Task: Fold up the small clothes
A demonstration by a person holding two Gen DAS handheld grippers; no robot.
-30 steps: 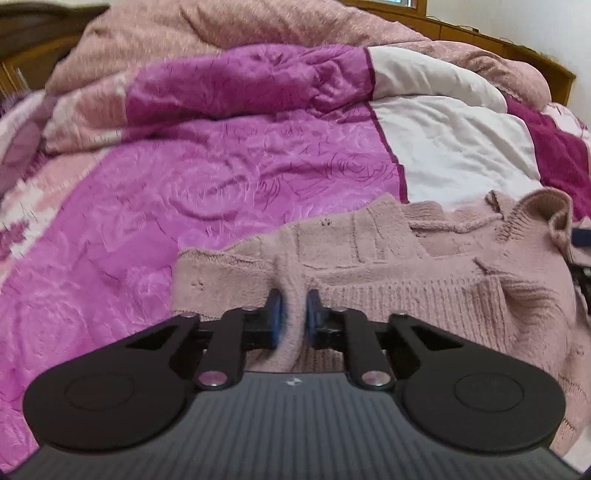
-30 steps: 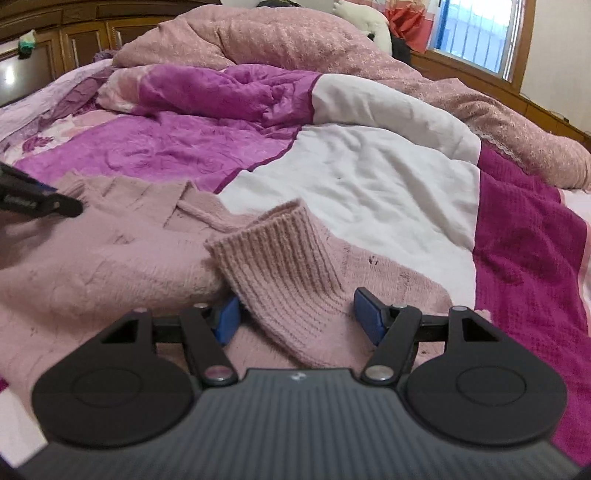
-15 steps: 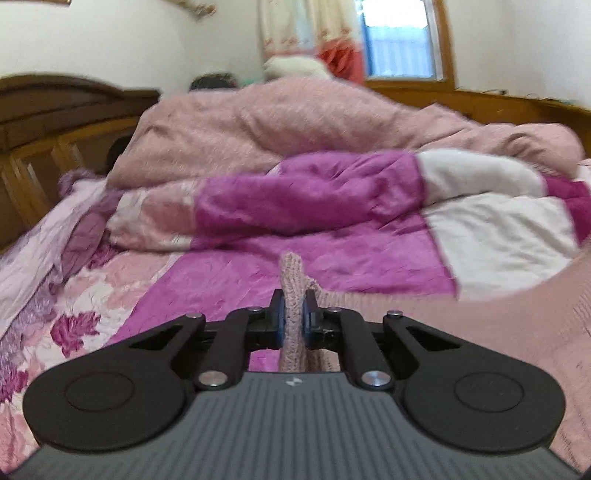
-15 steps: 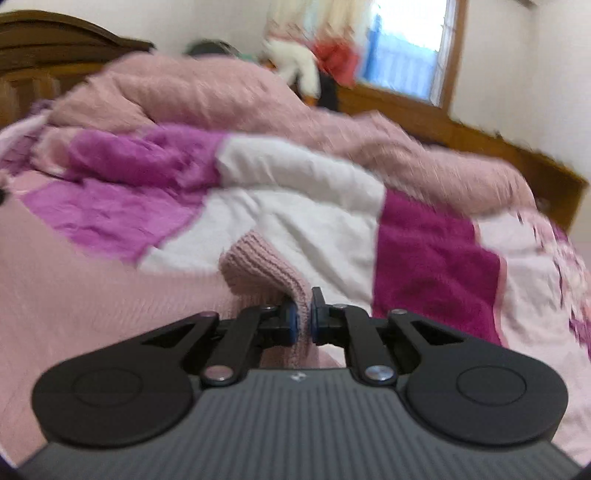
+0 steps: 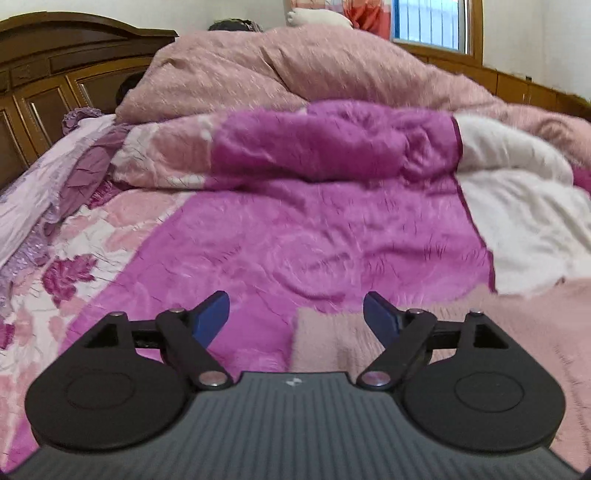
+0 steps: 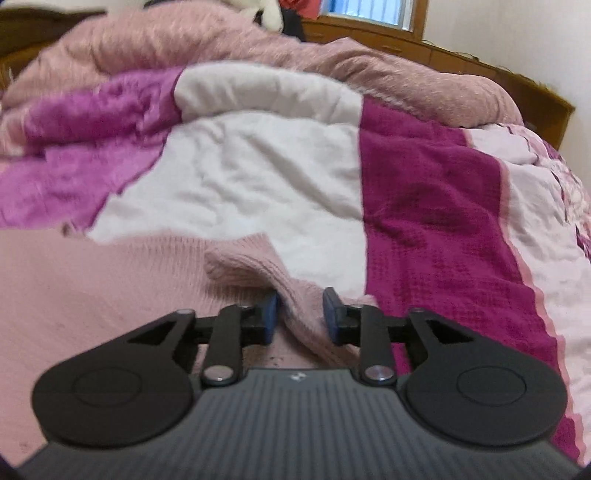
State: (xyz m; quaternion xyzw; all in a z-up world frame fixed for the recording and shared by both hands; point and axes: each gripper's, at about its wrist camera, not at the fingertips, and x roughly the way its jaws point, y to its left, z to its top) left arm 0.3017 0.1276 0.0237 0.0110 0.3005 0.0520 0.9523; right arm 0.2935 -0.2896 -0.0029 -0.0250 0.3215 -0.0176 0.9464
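Observation:
A pale pink knit sweater [image 5: 517,332] lies on the bed, at the lower right of the left wrist view. Its corner lies just below the gap of my left gripper [image 5: 296,314], which is open wide and holds nothing. In the right wrist view the sweater [image 6: 92,295] fills the lower left. A ribbed fold of it [image 6: 258,266] rises between the blue pads of my right gripper [image 6: 299,314]. The right jaws stand partly open around that fold, not clamped on it.
The bed is covered by a patchwork quilt of magenta [image 5: 314,240], white [image 6: 240,177] and dark maroon [image 6: 436,206]. A bunched pink duvet [image 5: 295,74] is heaped at the far end. A wooden headboard [image 5: 55,74] stands at the left and a window [image 5: 428,22] behind.
Both grippers were shut on the sweater's edge half a second ago. Now both have opened and the cloth has dropped onto the bed. The left jaws opened wider than the right.

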